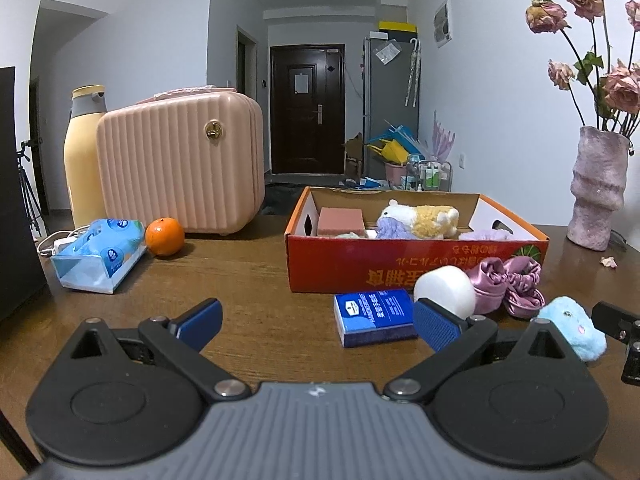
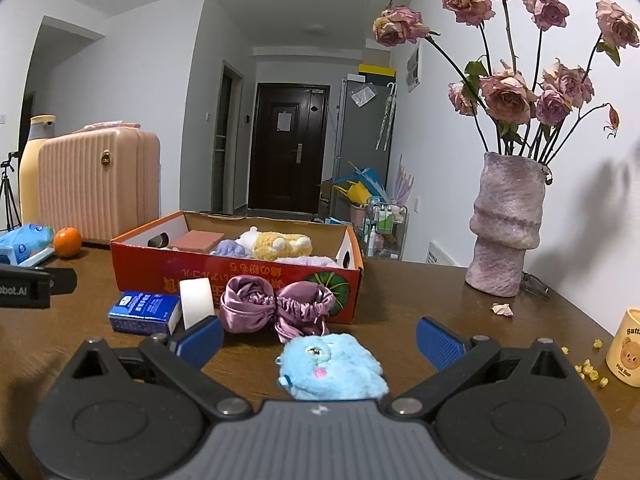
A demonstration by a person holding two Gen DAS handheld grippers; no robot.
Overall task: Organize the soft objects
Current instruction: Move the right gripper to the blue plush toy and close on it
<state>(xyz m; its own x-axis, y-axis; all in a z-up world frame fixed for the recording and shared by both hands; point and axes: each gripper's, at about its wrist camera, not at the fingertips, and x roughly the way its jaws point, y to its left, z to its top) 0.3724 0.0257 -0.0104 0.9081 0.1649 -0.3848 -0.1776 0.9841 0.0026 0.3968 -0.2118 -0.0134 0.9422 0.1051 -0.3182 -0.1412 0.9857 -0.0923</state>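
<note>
Both grippers hover low over the brown table (image 1: 256,280), jaws spread wide, nothing held. Left gripper (image 1: 316,322) faces the orange cardboard box (image 1: 400,268); its blue pads bracket open tabletop, w/ the blue tissue pack (image 1: 374,316) lying flat just past its right pad. Right gripper (image 2: 318,340) sits behind the blue plush toy (image 2: 332,366), which lies on the table btwn the two fingers w/o touching either, as far as can be seen. Just beyond the plush, the purple satin scrunchie (image 2: 276,306) rests against the box's front wall, w/ a white tape roll (image 2: 196,302) standing on edge to its left, next to the tissue pack. Inside the box: a yellow-and-white plush (image 2: 276,244), a lavender fluffy item (image 2: 230,248) touching it, a pink sponge block (image 2: 196,240) toward the left end, plus another pale purple fluffy piece (image 1: 486,234) at the right end. Left of the box, well apart: an orange (image 1: 165,236), a light-blue tissue packet (image 1: 100,254), a pink ribbed case (image 1: 180,164) and a yellow bottle (image 1: 84,152) behind it. On the right, a pink textured vase (image 2: 506,224) holds dried roses (image 2: 508,96); a fallen petal (image 2: 502,309) lies near its base, and a cream bear mug (image 2: 624,346) stands at the table's right edge w/ yellow crumbs (image 2: 588,370) beside it.
</note>
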